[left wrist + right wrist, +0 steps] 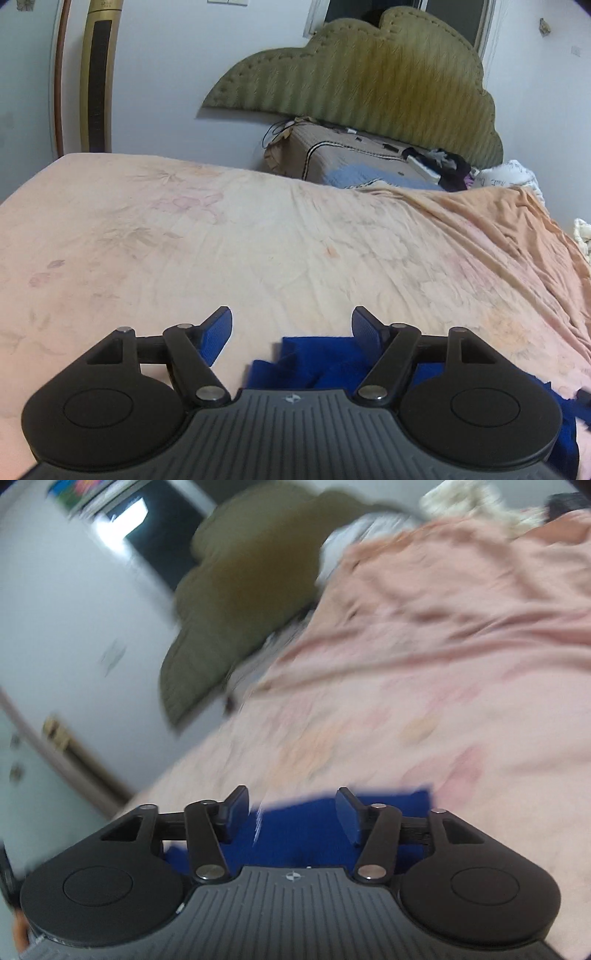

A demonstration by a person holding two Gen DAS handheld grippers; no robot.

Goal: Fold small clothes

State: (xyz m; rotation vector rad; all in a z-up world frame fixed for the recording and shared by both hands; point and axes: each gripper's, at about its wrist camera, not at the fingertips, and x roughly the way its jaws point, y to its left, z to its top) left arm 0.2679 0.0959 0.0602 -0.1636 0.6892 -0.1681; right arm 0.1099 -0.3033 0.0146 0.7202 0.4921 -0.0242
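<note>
A small blue garment (325, 365) lies crumpled on the pink bed sheet (258, 240), right under my left gripper (291, 325). That gripper's blue-padded fingers stand wide apart above the cloth, and nothing is pinched between them. In the right wrist view the same blue garment (295, 830) spreads flat beneath my right gripper (293, 808). Its fingers are also parted, with the cloth lying below them and not clamped. The right wrist view is blurred and tilted.
An olive scalloped headboard (369, 74) leans on the white wall behind a covered box (351, 162) with cables and small items. A gold standing unit (96, 74) is at far left. Rumpled sheet folds (461, 609) rise to the right.
</note>
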